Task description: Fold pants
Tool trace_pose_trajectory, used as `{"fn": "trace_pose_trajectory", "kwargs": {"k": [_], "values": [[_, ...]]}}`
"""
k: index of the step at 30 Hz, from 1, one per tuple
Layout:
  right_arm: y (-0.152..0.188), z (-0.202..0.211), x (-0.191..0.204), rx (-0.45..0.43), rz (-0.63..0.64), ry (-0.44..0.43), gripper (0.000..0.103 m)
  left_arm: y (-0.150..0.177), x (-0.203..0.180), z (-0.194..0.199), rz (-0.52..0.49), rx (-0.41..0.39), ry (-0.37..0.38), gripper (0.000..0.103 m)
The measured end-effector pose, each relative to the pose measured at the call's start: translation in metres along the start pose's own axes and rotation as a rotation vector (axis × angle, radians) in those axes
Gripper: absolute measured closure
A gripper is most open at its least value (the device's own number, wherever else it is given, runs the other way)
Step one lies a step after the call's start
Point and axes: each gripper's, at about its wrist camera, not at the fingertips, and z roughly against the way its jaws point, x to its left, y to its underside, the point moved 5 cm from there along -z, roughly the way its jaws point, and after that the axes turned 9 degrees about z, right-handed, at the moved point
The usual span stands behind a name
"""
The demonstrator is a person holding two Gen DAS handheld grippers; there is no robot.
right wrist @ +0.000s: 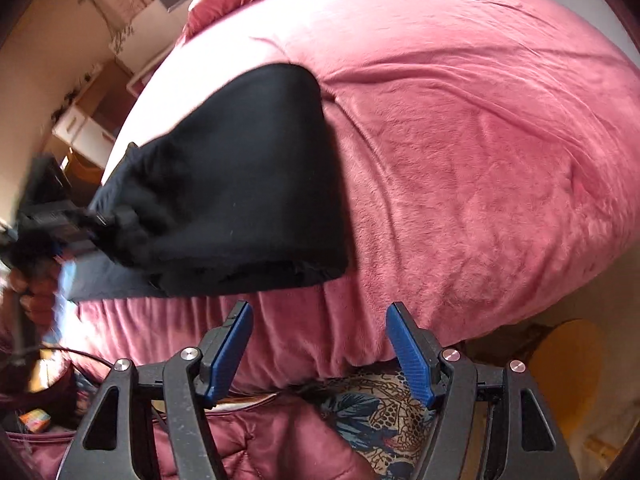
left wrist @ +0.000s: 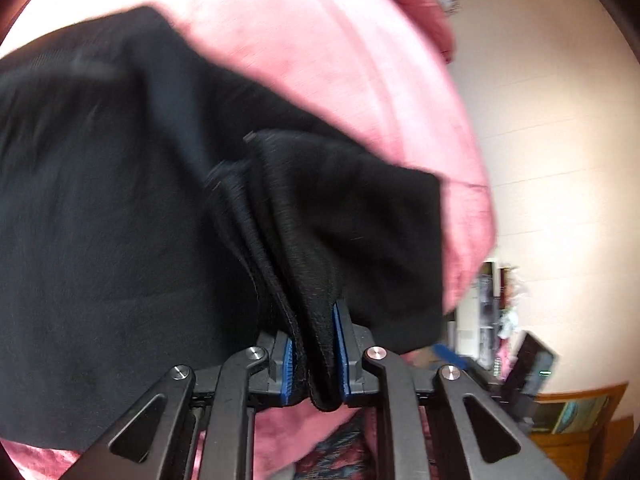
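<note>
The black pants (left wrist: 120, 200) lie folded on the pink bed. In the left wrist view my left gripper (left wrist: 314, 356) is shut on a bunched edge of the pants, the cloth pinched between its blue pads (left wrist: 341, 352). In the right wrist view the pants (right wrist: 248, 176) form a thick folded slab near the bed's front edge, with the left gripper (right wrist: 86, 224) holding their left end. My right gripper (right wrist: 320, 344) is open and empty, just in front of and below the pants' near edge, not touching them.
The pink blanket (right wrist: 480, 140) covers the whole bed and hangs over its front edge. A patterned cloth (right wrist: 372, 412) lies below the right gripper. A round wooden stool (right wrist: 568, 364) stands at the right. Shelves and furniture (left wrist: 504, 320) stand by the wall.
</note>
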Motion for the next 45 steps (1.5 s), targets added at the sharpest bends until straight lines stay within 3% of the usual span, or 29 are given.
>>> {"fn": "trace_pose_trajectory", "kwargs": {"k": [5, 9, 12, 14, 16, 18, 22, 26, 29, 31, 35, 40, 45], "values": [[-0.015, -0.01, 0.012, -0.033, -0.013, 0.018, 0.033, -0.007, -0.056, 0.03, -0.087, -0.055, 0.136, 0.087], [-0.034, -0.013, 0.012, -0.091, -0.111, 0.003, 0.033, -0.009, -0.099, 0.043, -0.151, -0.07, 0.209, 0.087], [-0.042, -0.022, 0.005, -0.091, -0.124, 0.09, 0.033, -0.01, -0.122, 0.046, -0.19, -0.073, 0.239, 0.088], [-0.042, -0.029, -0.003, -0.054, -0.106, 0.202, 0.039, -0.013, -0.127, 0.05, -0.202, -0.09, 0.253, 0.089], [-0.04, -0.032, -0.014, -0.059, -0.13, 0.202, 0.041, -0.01, -0.12, 0.056, -0.193, -0.115, 0.261, 0.091], [-0.039, -0.037, -0.016, -0.049, -0.151, 0.177, 0.041, -0.01, -0.106, 0.06, -0.176, -0.138, 0.226, 0.092], [-0.045, -0.045, -0.009, -0.032, -0.108, 0.202, 0.04, -0.011, -0.042, 0.045, -0.09, -0.141, 0.102, 0.092], [-0.046, -0.052, -0.001, -0.021, -0.097, 0.189, 0.034, 0.003, 0.031, 0.014, 0.023, -0.085, -0.029, 0.093], [-0.047, -0.054, 0.006, -0.004, -0.074, 0.189, 0.03, 0.019, 0.058, -0.011, 0.047, -0.062, -0.076, 0.092], [-0.044, -0.053, 0.013, 0.023, -0.048, 0.181, 0.03, 0.019, 0.057, -0.009, 0.055, -0.075, -0.058, 0.092], [-0.035, -0.037, 0.011, 0.091, 0.008, 0.127, 0.03, 0.022, 0.04, -0.007, -0.052, -0.107, -0.112, 0.092], [-0.063, 0.003, 0.03, -0.032, 0.088, 0.054, 0.036, 0.033, 0.013, -0.01, -0.19, -0.175, -0.155, 0.092], [-0.121, -0.016, 0.077, -0.106, 0.209, 0.011, 0.036, 0.035, 0.0, -0.001, -0.26, -0.268, -0.178, 0.092]]}}
